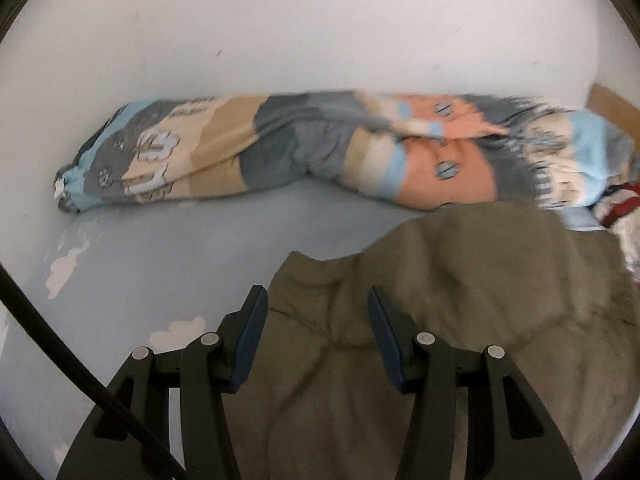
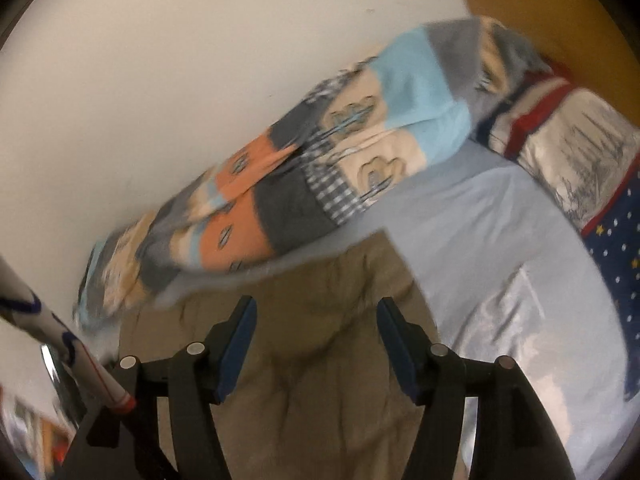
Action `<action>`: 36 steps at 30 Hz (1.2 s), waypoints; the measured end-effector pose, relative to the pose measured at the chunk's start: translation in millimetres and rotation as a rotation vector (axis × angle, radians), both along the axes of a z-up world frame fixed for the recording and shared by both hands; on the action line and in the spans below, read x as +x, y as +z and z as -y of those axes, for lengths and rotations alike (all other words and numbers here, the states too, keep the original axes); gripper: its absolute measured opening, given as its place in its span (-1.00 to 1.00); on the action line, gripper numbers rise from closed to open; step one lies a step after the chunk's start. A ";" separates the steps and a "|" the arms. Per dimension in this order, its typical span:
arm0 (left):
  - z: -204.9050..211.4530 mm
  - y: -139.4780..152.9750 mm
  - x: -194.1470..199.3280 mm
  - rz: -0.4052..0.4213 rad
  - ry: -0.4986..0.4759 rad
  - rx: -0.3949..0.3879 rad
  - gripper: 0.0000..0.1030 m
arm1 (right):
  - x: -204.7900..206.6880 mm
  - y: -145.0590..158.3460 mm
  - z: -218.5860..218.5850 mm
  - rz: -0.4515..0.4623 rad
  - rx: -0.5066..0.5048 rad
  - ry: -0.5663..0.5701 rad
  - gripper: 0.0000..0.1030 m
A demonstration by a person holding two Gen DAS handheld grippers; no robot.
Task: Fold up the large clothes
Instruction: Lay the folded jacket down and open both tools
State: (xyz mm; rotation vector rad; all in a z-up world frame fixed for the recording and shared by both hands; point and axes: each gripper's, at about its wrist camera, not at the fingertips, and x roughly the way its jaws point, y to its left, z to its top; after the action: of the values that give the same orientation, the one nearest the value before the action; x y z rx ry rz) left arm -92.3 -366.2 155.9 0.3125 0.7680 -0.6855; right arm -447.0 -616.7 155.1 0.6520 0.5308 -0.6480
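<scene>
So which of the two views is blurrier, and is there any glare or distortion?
Right wrist view: heavy motion smear over the patchwork quilt and olive garment, bright sheen on the blue sheet. Left wrist view: sharper, mild blur on the quilt's right end. Both: fisheye bending, dark round rim.

Bare sheet (image 1: 168, 248) left of the garment (image 1: 460, 300) is lying open; rolled quilt (image 1: 280, 152) is blocking along the wall (image 1: 280, 32).
</scene>
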 end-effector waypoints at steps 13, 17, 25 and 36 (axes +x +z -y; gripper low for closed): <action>35.1 -40.4 -40.7 -0.074 -0.102 0.080 0.07 | 9.5 -72.2 -89.4 -0.241 -0.100 0.169 0.30; 53.6 -65.4 -22.7 -0.123 -0.091 0.128 0.27 | 20.8 -99.9 -72.0 -0.309 -0.074 0.164 0.31; 57.0 -68.6 -31.0 -0.104 -0.059 0.178 0.30 | 32.8 -132.7 -55.5 -0.340 -0.009 0.156 0.33; -35.9 -49.1 -96.4 -0.177 -0.064 0.216 0.30 | -1.8 -99.2 -117.1 -0.351 -0.023 0.088 0.40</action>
State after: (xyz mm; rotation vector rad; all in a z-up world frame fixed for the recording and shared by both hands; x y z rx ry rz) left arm -188.7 -330.3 106.8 0.4788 1.0069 -0.6981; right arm -448.7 -499.7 55.9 0.4923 0.8714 -0.6882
